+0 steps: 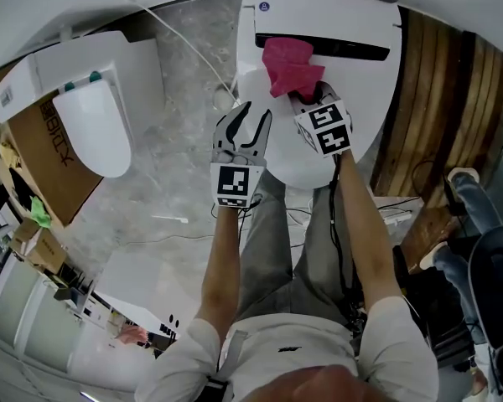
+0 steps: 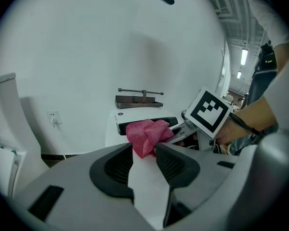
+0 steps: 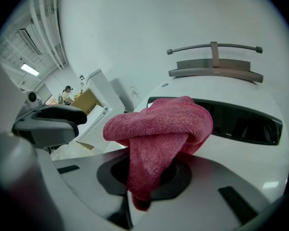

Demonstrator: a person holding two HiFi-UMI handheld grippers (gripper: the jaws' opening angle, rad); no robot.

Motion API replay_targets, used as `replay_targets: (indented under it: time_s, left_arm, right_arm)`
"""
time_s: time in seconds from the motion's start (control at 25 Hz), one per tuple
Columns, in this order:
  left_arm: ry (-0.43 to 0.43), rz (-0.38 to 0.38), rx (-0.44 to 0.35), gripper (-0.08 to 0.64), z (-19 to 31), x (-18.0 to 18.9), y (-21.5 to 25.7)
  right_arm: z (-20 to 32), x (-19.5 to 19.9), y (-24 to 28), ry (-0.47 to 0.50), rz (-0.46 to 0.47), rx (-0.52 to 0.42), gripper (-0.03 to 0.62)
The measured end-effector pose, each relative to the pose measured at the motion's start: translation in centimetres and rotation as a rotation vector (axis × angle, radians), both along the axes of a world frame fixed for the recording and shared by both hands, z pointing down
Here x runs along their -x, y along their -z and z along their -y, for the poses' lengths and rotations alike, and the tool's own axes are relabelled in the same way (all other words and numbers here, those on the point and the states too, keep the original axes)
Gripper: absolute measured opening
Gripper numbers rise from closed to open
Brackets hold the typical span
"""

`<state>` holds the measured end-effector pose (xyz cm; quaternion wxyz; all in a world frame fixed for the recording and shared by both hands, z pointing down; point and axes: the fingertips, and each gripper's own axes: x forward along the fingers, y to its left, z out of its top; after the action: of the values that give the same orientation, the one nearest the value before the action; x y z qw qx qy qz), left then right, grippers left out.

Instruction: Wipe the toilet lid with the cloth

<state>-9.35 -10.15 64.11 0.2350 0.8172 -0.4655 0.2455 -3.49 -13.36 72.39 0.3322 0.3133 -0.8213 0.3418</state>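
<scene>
A white toilet lid (image 1: 365,99) lies closed under me, also visible as the lid (image 3: 241,165) in the right gripper view. My right gripper (image 1: 308,99) is shut on a bunched pink cloth (image 1: 289,65), which rests on the rear part of the lid by the dark slot (image 1: 352,50). The cloth (image 3: 156,129) droops between the right jaws. My left gripper (image 1: 245,117) stands open at the lid's left edge with nothing between its fingers; past them the cloth (image 2: 145,134) and the right gripper's marker cube (image 2: 209,112) show.
A second white toilet (image 1: 92,115) sits on a cardboard box (image 1: 42,153) at the left. A white cable (image 1: 189,44) runs over the grey floor. Wooden planks (image 1: 453,99) lie at the right, with a person's legs (image 1: 474,203) beside them. A metal shelf (image 3: 214,66) hangs on the wall.
</scene>
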Motion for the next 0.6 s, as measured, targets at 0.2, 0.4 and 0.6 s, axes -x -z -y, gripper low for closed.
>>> replay_targets:
  time_s: [0.2, 0.4, 0.6]
  left_arm:
    - [-0.036, -0.004, -0.002, 0.156, 0.1, -2.2, 0.2]
    - [-0.064, -0.007, -0.003, 0.156, 0.1, -4.2, 0.2]
    - [-0.090, -0.008, -0.006, 0.156, 0.1, -6.0, 0.3]
  right_arm:
    - [-0.1, -2.5, 0.1, -0.019, -0.019, -0.005, 0.064]
    - [-0.3, -5.5, -0.1, -0.049, -0.031, -0.005, 0.064]
    - [-0.4, -8.3, -0.1, -0.082, -0.046, -0.009, 0.064]
